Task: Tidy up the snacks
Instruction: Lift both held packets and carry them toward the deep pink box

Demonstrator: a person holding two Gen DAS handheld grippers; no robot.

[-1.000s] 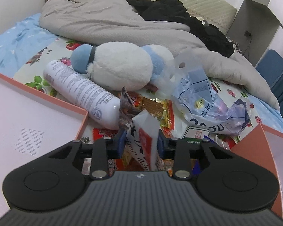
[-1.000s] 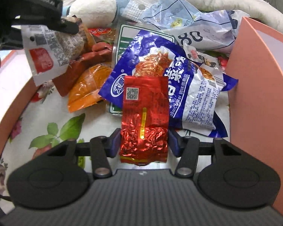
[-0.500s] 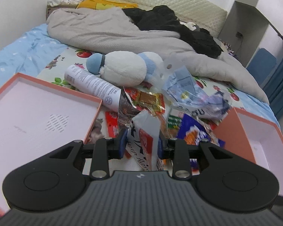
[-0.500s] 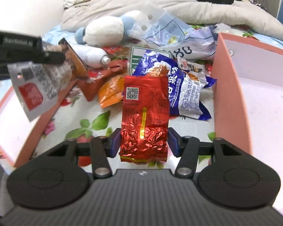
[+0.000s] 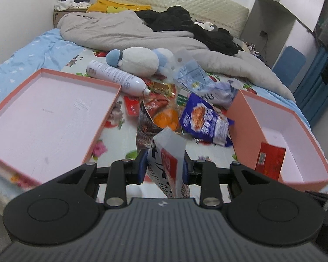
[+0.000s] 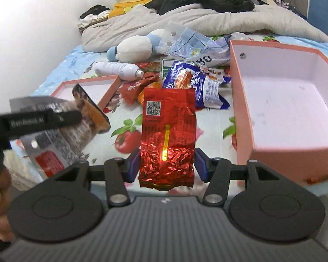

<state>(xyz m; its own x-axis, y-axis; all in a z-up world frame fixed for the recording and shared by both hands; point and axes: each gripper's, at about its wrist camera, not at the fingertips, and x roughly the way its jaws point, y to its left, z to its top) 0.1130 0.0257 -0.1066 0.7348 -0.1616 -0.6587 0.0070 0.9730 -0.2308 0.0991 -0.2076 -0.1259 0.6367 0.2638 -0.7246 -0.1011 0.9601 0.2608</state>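
My left gripper (image 5: 165, 166) is shut on a grey-white snack packet (image 5: 167, 150) with a red label and holds it upright above the bedsheet, between the two pink boxes. From the right wrist view the left gripper (image 6: 76, 118) shows side-on at the left with that packet (image 6: 59, 146) hanging from it. My right gripper (image 6: 167, 166) is shut on a red foil packet (image 6: 168, 126), lifted above the sheet just left of the deep pink box (image 6: 242, 100). The snack pile lies beyond, with a blue bag (image 5: 204, 120) and an orange packet (image 5: 166, 118).
A shallow pink lid (image 5: 54, 118) lies at the left. The deep pink box (image 5: 245, 120) at the right holds a red packet (image 5: 271, 161). Behind the pile are a white spray bottle (image 5: 113, 76), a plush toy (image 5: 140, 62) and a grey blanket (image 5: 124, 32).
Both grippers have risen and drawn back from the snack pile, each keeping its packet. The pile now looks smaller and both boxes have come into view.
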